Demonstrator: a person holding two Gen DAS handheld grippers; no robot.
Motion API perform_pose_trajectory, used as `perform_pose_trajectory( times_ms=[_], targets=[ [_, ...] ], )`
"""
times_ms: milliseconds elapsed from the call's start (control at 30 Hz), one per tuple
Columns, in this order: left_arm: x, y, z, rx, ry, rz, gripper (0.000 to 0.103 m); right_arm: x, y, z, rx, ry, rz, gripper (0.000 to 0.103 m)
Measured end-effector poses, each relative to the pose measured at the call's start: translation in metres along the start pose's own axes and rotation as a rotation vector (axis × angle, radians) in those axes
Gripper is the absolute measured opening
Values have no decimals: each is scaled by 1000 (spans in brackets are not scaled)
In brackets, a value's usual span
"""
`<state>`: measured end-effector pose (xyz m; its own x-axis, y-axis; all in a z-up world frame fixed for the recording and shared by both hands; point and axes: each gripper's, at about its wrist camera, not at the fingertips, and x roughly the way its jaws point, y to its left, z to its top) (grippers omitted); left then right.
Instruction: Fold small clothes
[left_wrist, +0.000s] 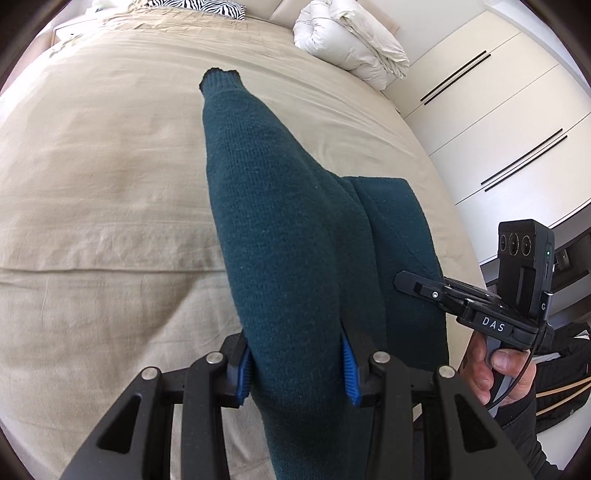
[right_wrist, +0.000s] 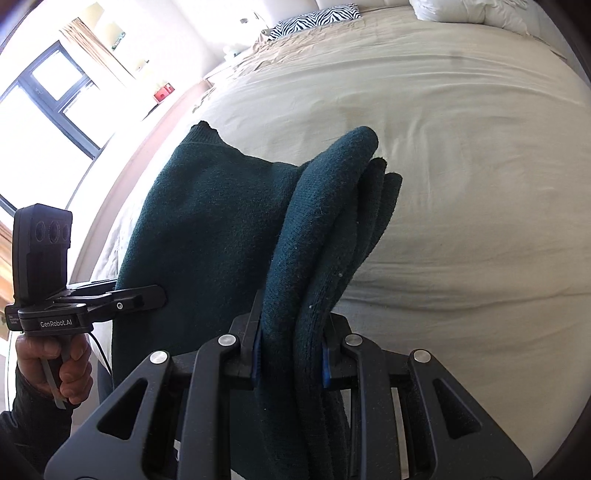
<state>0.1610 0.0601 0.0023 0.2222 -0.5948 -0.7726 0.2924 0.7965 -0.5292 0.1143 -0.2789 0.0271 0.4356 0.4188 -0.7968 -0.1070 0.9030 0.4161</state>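
A dark teal knitted sweater (left_wrist: 280, 229) is held up over the beige bed (left_wrist: 92, 166). My left gripper (left_wrist: 297, 373) is shut on a thick fold of it, a sleeve with a ribbed cuff (left_wrist: 219, 79) stretching away from the jaws. My right gripper (right_wrist: 291, 356) is shut on several bunched layers of the same sweater (right_wrist: 221, 229). In the left wrist view the right gripper (left_wrist: 400, 280) pinches the sweater's right side. In the right wrist view the left gripper (right_wrist: 162, 293) pinches its left edge.
A white rolled duvet (left_wrist: 347, 40) lies at the bed's far end, beside a zebra-print pillow (left_wrist: 207, 8). White wardrobe doors (left_wrist: 498, 110) stand to the right of the bed. A window (right_wrist: 48, 99) is on the left side.
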Motion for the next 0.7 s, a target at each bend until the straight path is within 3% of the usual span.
perform_pose_trajectory(
  times_ms=[167, 267, 400, 467, 600, 700],
  targets=[
    [29, 49, -28, -96, 58, 9, 44, 43, -11, -33, 61, 75, 39, 21],
    [39, 72, -38, -158, 23, -77, 50, 64, -36, -41, 137, 81, 80, 25],
    [38, 82, -42, -188, -2, -134, 54, 62, -68, -53, 280, 58, 190, 46],
    [36, 86, -44, -206, -7, -151, 54, 59, -81, -56, 331, 43, 235, 47],
    [16, 82, -46, -190, -22, -88, 56, 37, -95, -63, 394, -5, 236, 48],
    [-6, 69, -35, -159, -87, 8, 56, 8, -105, -59, 403, -71, 160, 50]
  ],
)
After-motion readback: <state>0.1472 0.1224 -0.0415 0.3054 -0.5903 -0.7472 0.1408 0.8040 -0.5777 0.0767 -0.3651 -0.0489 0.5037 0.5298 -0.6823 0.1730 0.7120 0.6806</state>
